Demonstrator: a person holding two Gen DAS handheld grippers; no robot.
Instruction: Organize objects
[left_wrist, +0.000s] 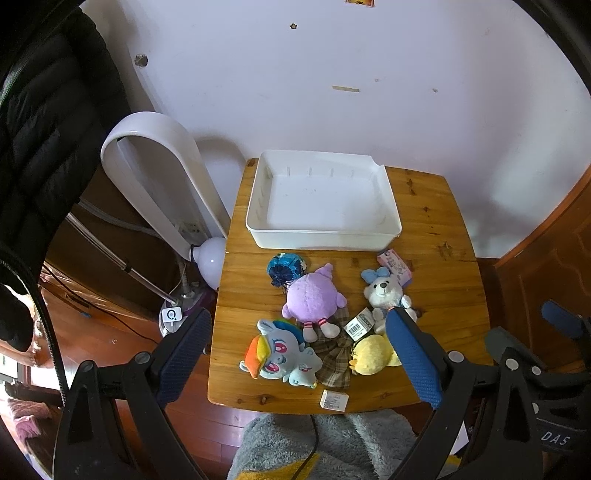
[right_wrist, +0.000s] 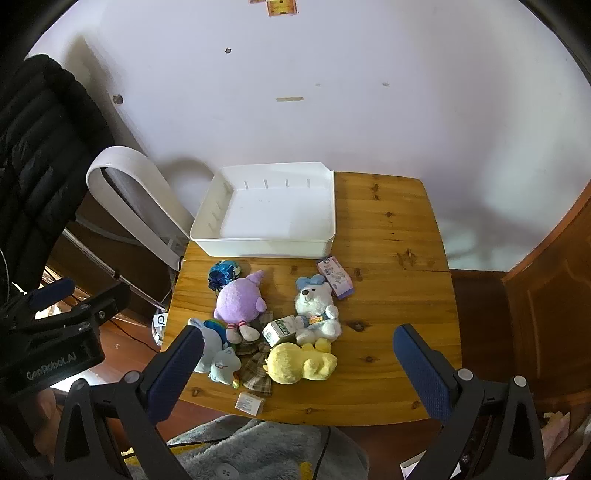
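Observation:
A pile of toys lies on the wooden table (left_wrist: 436, 236): a purple plush (left_wrist: 314, 297), a blue pony plush (left_wrist: 284, 354), a white bear (left_wrist: 386, 295), a yellow plush (left_wrist: 373, 354), a blue pouch (left_wrist: 286, 266), a plaid cloth (left_wrist: 334, 360), a pink packet (left_wrist: 395, 264) and two small boxes (left_wrist: 359, 324) (left_wrist: 334, 399). An empty white bin (left_wrist: 323, 201) stands behind them. My left gripper (left_wrist: 295, 325) is open above the pile's near side. My right gripper (right_wrist: 297, 341) is open above the table's front, holding nothing. The bin (right_wrist: 269, 210) and toys also show in the right wrist view.
A white arched appliance (left_wrist: 159, 177) stands left of the table beside a round white lamp (left_wrist: 212, 256). A black jacket (left_wrist: 44, 129) hangs at the far left. A grey fleece (left_wrist: 321, 446) lies below the table's front edge. A wooden door (right_wrist: 546, 314) is at right.

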